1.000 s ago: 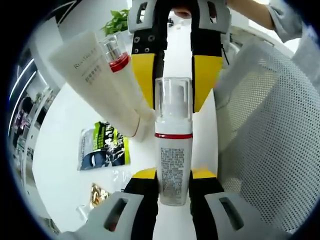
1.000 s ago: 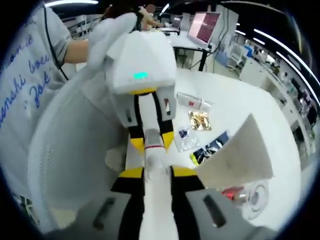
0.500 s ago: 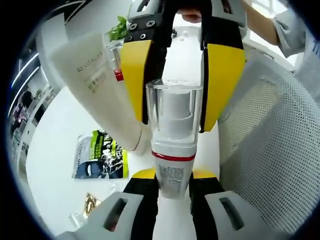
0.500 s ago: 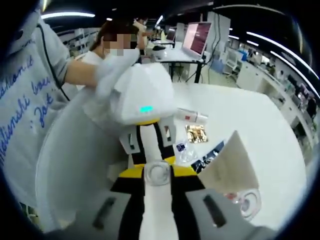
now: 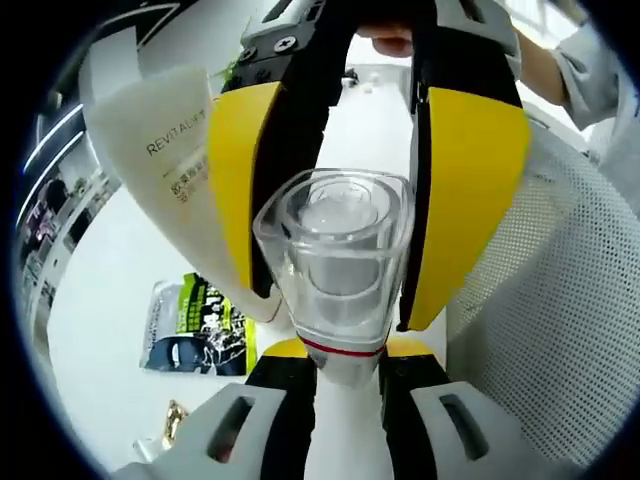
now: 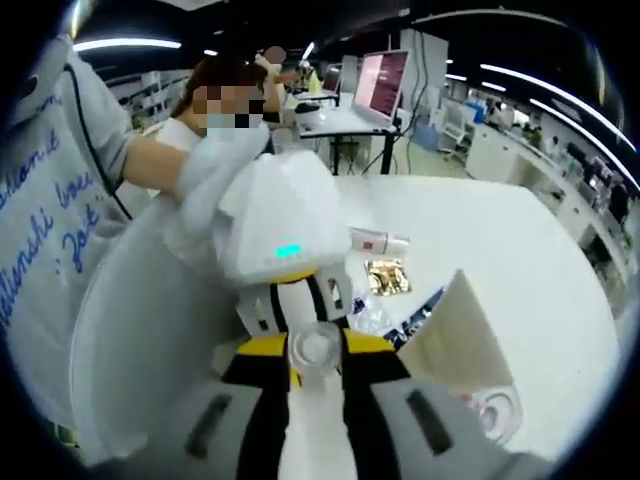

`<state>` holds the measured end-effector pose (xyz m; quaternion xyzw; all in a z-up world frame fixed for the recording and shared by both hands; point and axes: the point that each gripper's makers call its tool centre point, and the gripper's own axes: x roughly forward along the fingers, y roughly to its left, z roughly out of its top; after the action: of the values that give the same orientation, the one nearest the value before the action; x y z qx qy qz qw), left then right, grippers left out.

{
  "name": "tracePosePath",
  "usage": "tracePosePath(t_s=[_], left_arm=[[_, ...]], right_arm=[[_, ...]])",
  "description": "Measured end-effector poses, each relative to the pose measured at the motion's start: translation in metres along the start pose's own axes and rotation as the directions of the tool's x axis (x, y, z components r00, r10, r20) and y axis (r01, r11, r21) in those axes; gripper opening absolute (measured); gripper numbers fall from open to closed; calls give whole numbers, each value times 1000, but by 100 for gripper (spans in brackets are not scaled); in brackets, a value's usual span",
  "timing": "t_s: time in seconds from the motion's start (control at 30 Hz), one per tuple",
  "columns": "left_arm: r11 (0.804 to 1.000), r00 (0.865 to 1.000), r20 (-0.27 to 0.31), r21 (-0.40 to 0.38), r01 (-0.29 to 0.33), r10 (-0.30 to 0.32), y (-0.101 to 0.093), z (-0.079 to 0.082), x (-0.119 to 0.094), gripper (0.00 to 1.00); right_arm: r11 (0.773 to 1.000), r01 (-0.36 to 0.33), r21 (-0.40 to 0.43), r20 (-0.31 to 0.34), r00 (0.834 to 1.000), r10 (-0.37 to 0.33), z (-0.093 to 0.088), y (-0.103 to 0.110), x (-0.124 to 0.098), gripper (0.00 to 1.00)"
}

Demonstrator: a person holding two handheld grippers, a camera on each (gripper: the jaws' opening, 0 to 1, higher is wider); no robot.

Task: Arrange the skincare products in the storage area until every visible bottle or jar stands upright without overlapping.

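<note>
the pump bottle [image 5: 335, 275], clear-capped with a red band at the neck, is held between both grippers: the left gripper [image 5: 335, 350] grips its body low down, while the right gripper [image 5: 345, 190] closes its yellow pads around the clear cap end. in the right gripper view the bottle [image 6: 313, 350] sits between the right gripper [image 6: 315, 355] jaws, with the left gripper [image 6: 300, 290] just beyond. this looks like a handover or re-grip, so next one gripper should let go and the other stand the bottle upright in the white mesh basket [image 5: 545, 300] alongside. a white tube [image 5: 165, 170] leans close by; sachets [image 6: 385, 275] lie on the white desk [image 6: 520, 250].
</note>
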<state>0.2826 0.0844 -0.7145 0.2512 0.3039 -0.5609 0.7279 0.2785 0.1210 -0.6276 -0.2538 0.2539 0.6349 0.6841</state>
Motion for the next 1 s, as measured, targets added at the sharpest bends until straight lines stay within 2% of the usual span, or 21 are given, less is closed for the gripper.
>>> tracePosePath(t_s=[0.77, 0.8, 1.0], left_arm=[[1000, 999, 25, -13, 25, -24, -6, 5, 18, 20], [1000, 999, 26, -14, 24, -24, -5, 5, 18, 20], [1000, 999, 33, -17, 26, -26, -5, 7, 16, 21]], right_arm=[[999, 12, 34, -38, 999, -11, -29, -1, 5, 19], [999, 10, 39, -23, 1000, -9, -27, -1, 5, 19], [999, 9, 41, -31, 999, -7, -28, -1, 5, 19]])
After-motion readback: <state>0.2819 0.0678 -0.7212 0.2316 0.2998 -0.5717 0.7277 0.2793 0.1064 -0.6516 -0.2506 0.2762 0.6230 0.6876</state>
